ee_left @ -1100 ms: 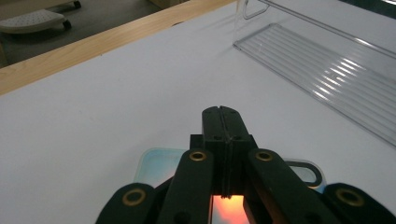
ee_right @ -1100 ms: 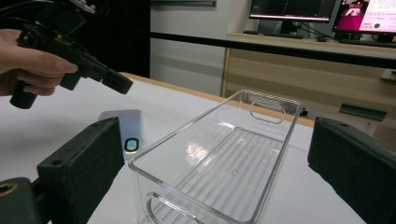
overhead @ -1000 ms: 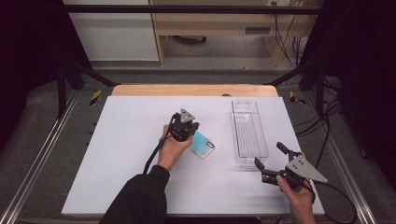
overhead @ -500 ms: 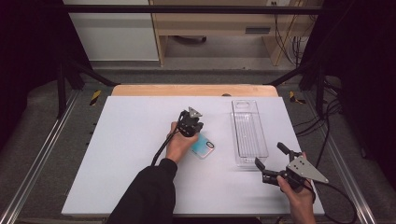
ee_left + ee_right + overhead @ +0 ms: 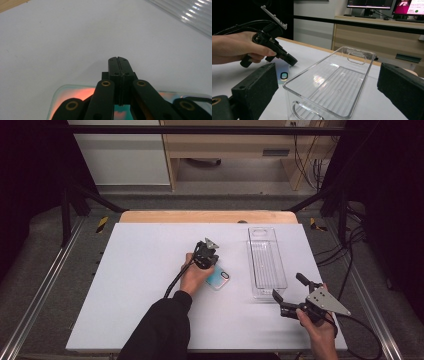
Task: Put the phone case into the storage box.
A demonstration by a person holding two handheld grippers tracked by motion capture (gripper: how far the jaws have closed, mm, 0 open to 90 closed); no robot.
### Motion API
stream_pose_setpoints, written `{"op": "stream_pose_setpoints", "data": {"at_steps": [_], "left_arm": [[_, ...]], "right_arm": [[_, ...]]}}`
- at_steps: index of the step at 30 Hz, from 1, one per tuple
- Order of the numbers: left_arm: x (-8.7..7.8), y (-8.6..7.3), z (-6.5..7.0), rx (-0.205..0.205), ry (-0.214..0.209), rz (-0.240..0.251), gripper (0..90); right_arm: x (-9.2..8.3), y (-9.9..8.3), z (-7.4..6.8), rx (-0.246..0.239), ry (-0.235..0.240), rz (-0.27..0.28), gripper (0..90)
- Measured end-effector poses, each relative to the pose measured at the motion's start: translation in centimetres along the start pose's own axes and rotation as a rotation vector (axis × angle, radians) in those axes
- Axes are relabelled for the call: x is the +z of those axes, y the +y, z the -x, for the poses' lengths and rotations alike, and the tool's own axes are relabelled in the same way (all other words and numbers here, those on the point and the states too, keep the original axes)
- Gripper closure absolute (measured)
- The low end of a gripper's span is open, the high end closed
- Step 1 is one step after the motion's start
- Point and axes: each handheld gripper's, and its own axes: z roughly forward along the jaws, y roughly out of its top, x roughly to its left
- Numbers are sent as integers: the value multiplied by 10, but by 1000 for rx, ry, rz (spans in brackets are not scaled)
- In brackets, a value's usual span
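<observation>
A phone [image 5: 221,278] with a light blue and orange back lies flat on the white table [image 5: 140,270], left of the clear plastic tray [image 5: 256,251]. My left gripper [image 5: 210,265] points steeply down over the phone's far end, jaws shut with nothing between them. In the left gripper view the closed jaws [image 5: 119,61] reach past the phone [image 5: 72,93] below them. My right gripper [image 5: 287,286] hovers at the tray's near end, open and empty. Its wide pads [image 5: 254,87] frame the tray [image 5: 317,66], with the left gripper [image 5: 291,60] and phone [image 5: 283,72] beyond.
The tray is empty and stands lengthwise at the table's right middle. A wooden strip [image 5: 207,216] runs along the table's far edge. Metal rails [image 5: 45,285] flank both sides. Cables [image 5: 350,270] hang off the right.
The left hand has shifted slightly right and come down over the phone. The phone, tray and right gripper have stayed where they were.
</observation>
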Motion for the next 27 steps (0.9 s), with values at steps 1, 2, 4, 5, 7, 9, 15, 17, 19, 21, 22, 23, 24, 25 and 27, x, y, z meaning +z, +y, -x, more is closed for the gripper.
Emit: {"op": "stream_pose_setpoints", "data": {"at_steps": [1, 2, 4, 5, 7, 9, 15, 17, 19, 21, 22, 23, 24, 25, 27], "left_arm": [[0, 0, 0, -5, 0, -1, 900], [0, 0, 0, -6, 0, -2, 900], [0, 0, 0, 2, 2, -11, 900], [-1, 0, 0, 5, 2, -17, 900], [-2, 0, 0, 1, -3, -28, 900], [-3, 0, 0, 7, -6, -41, 900], [-11, -3, 1, 35, -16, -74, 900], [-13, -5, 2, 41, -23, -78, 900], [-17, -8, 3, 44, -30, -77, 900], [-21, -13, 4, 47, -32, -74, 900], [-24, -15, 4, 42, -35, -72, 900], [-26, -18, 4, 40, -39, -67, 900], [-28, -21, 4, 38, -41, -64, 900], [-31, -24, 5, 34, -47, -61, 900], [-35, -28, 6, 34, -53, -59, 900]], "right_arm": [[0, 0, 0, 0, 0, -1, 36], [0, 0, 0, 0, 1, 1, 35], [0, 0, 0, -2, 1, 1, 35], [0, 0, 0, 0, 1, -1, 35], [0, 0, 0, 0, 5, -2, 35], [0, 0, 0, -1, 6, -5, 34], [1, -1, 0, -2, 8, -17, 33], [1, -1, 0, -1, 10, -19, 33], [1, -1, 1, -1, 8, -20, 32], [1, -1, 1, 0, 8, -21, 32], [1, -1, 1, 1, 5, -23, 32], [1, -1, 1, 1, 7, -25, 32], [2, -1, 1, 0, 8, -31, 32], [2, -1, 1, 0, 8, -31, 32], [2, -1, 1, 1, 9, -33, 32]]}}
